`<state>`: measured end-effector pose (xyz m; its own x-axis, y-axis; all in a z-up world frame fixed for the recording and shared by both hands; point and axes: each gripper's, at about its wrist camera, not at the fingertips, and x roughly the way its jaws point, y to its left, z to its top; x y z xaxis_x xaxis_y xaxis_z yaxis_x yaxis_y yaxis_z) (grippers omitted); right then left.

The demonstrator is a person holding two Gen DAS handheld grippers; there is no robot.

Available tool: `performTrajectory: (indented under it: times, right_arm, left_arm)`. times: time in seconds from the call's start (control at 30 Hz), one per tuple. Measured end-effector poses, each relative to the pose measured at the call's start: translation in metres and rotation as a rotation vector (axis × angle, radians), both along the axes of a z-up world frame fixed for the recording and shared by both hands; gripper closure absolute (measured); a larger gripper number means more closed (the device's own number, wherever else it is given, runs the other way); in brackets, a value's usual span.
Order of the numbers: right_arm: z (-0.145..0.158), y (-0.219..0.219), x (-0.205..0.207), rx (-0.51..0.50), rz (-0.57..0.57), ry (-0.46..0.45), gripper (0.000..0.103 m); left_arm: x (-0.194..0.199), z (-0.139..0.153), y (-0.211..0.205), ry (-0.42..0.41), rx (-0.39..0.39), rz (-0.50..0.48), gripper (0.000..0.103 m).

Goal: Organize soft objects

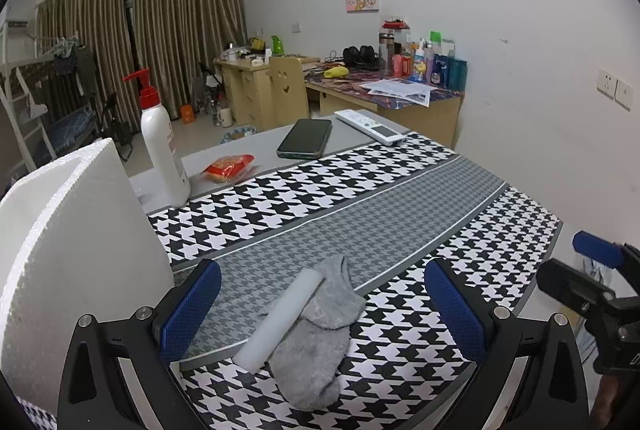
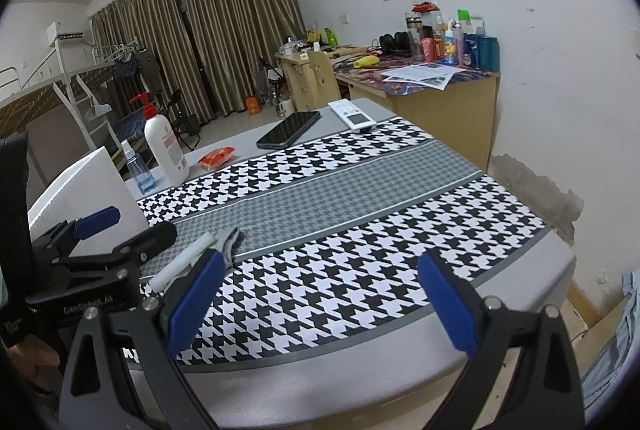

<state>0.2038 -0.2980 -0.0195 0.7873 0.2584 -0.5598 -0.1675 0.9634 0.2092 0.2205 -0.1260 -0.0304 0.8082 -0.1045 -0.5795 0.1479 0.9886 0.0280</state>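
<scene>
We see the left tongs point(image 1: 322, 300) spread wide, empty. A grey sock point(image 1: 320, 334) lies between their fingers on the worktop point(image 2: 520, 290), touching a white foam roll point(image 1: 280, 314) on its left side. A foam box point(image 1: 72, 254) stands just left of them. Our right tongs point(image 2: 320, 304) hover spread too, empty, well right of the sock.

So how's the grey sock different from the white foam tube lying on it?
The grey sock is limp and crumpled flat on the cloth; the white foam tube is a straight, smooth cylinder. The sock is wider and knitted grey, the tube slimmer and plain white. The tube lies across the sock's left side, so the sock is underneath. Both lie on the houndstooth cloth between the open fingers of the left gripper, ungripped.
</scene>
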Motion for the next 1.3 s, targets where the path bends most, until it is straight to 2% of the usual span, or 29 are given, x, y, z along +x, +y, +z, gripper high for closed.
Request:
performTrajectory:
  times: [0.5,1.03,1.3]
  right_arm:
    - [-0.006,0.020,0.014,-0.012,0.048,0.026,0.004]
    - [-0.004,0.055,0.018,-0.022,0.110,0.014,0.004]
    - [-0.006,0.072,0.022,-0.037,0.140,0.013,0.004]
  left_arm:
    - [0.012,-0.002,0.027,0.000,-0.004,0.066,0.001]
    - [0.009,0.005,0.064,-0.017,0.003,0.128,0.001]
    - [0.005,0.003,0.073,-0.010,0.014,0.118,0.001]
